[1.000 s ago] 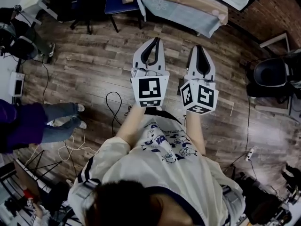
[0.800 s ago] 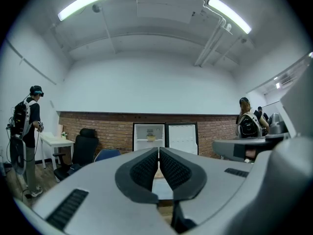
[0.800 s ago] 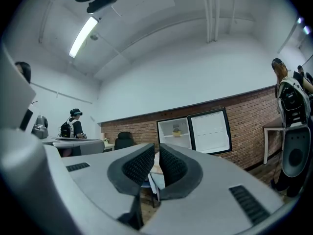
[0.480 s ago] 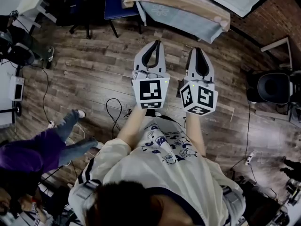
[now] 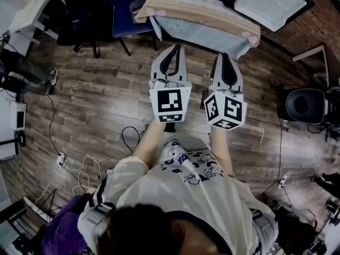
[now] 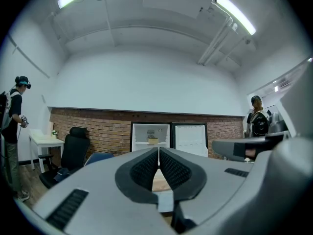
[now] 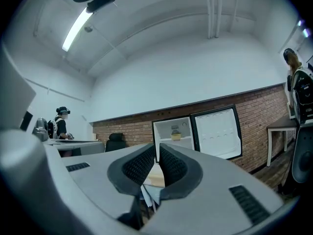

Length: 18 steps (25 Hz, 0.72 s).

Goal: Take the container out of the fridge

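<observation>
Head view, left to right: left gripper [image 5: 171, 49] and right gripper [image 5: 226, 57] held out side by side above wood floor [image 5: 95, 89].
Left gripper: clenched, jaws pressed tip to tip, nothing between.
Right gripper: likewise clenched and empty.
Fridge [image 6: 139, 131]: far off against brick wall [image 6: 107, 131], door [image 6: 189, 139] swung open to the right.
Container [image 6: 152, 141]: on the upper shelf [image 6: 142, 143], mid-compartment, well apart from both grippers.
Pose: upright, squat, wider than tall; long axis level across the shelf, mouth up; finer detail too small to read.
Handling (judged): probably light, stiff, smooth-walled; slippery if chilled.
Hold (judged): across the side walls just below the rim, kept level.
</observation>
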### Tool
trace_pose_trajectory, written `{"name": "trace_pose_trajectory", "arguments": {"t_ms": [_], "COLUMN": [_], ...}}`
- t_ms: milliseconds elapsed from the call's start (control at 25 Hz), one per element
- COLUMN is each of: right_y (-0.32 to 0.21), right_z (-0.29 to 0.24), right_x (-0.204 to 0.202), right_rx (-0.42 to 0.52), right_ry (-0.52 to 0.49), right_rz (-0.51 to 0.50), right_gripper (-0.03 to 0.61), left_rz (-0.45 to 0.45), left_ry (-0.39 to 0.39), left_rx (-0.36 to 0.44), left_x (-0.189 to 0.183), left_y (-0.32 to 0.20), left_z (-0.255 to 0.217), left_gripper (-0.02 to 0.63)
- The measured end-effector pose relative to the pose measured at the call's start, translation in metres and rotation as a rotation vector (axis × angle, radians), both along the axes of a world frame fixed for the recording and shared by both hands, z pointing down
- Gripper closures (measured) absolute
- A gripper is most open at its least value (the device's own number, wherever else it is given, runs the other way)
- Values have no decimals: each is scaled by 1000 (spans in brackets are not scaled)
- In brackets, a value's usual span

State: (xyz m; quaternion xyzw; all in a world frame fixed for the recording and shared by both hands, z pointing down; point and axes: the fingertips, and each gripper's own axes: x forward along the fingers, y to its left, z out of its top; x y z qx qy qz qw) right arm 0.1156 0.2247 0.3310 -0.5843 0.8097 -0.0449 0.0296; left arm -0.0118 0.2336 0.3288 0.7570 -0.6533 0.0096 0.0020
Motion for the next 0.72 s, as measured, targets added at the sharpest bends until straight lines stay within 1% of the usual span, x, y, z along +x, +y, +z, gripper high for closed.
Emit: {"name": "trace_pose_trajectory", "arguments": {"t_ms": [320,520,720], "right_y": [-87,-118,-141], "right_z": [-5,-1,9], "right_x": [-31,-42,-45], "right_rx": [6,-6,-32], "right_ry": [-4,-9,-1], "right_rz": [33,50,60], "right_gripper": [528,528,528], "left_rz": [41,61,72], "left_ry": [-4,9,25], "left_rx": [14,1,-28], "left_x": [-30,-41,-42], "left_y": [-92,-127,-153], "left_z": [-8,-3,10], "left_gripper": [591,591,591]}}
